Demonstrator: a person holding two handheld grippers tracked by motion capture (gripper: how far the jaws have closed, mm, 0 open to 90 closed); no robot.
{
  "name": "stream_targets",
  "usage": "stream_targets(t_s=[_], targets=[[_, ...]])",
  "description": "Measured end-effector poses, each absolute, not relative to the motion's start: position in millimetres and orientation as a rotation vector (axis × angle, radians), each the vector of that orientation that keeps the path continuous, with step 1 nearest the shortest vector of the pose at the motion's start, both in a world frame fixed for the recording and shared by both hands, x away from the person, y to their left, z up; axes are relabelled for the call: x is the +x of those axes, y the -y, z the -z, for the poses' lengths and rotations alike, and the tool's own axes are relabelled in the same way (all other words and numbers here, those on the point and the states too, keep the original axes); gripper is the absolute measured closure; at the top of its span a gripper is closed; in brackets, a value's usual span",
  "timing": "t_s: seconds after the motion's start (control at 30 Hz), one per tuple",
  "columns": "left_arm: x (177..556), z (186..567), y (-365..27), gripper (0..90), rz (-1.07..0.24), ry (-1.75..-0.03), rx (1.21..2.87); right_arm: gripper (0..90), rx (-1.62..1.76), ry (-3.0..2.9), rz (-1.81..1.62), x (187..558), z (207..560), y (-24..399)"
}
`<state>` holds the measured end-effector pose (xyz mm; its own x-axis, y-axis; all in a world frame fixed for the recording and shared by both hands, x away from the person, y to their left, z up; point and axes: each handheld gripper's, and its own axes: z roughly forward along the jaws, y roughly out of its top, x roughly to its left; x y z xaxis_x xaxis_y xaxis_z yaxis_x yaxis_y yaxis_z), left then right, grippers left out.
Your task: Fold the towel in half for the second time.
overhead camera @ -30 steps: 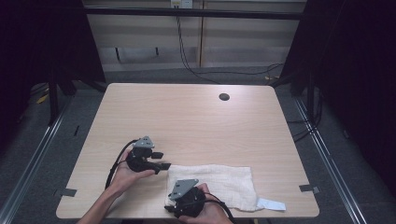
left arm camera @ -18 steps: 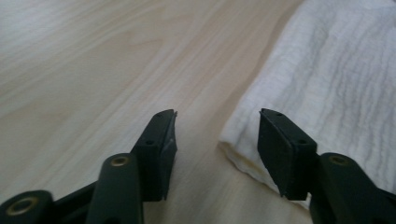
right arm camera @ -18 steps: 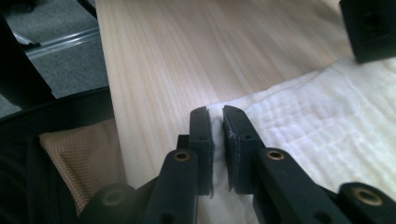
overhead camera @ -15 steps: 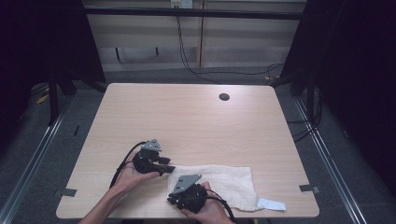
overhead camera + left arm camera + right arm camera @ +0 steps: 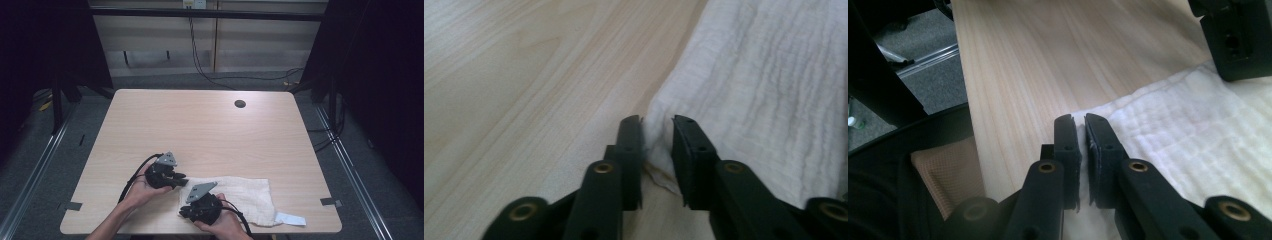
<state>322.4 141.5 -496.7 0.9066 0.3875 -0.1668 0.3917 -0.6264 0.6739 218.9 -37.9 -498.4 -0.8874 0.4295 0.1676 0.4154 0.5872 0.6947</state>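
1. The white cloth lies flat near the tabletop's near edge, toward its right corner.
2. The left gripper has just been closing and pinches the cloth's far-left corner.
3. The right gripper, low at the near edge, has closed further since a second ago and clamps the cloth's near-left corner.

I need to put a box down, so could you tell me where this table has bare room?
The whole far half of the table is bare, from the round hole back to both far corners. The near left corner is free too. It is crowded near the front edge, where the cloth, the left claw and the right claw sit.
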Motion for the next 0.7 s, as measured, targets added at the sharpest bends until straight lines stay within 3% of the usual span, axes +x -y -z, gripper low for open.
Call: stream_targets(t_s=[0.13, 0.7], targets=[[322.9, 497.5, -140.1, 85.2, 0.041, -0.564, 2.290, 85.0, 0.733, -2.777, -1.204, 219.7, 495.5, 37.4], [331.0, 484.3, -153.4, 85.6, 0.132, -0.631, 2.135, 85.0, 0.750, -2.736, -1.310, 219.6, 474.8, 46.6]])
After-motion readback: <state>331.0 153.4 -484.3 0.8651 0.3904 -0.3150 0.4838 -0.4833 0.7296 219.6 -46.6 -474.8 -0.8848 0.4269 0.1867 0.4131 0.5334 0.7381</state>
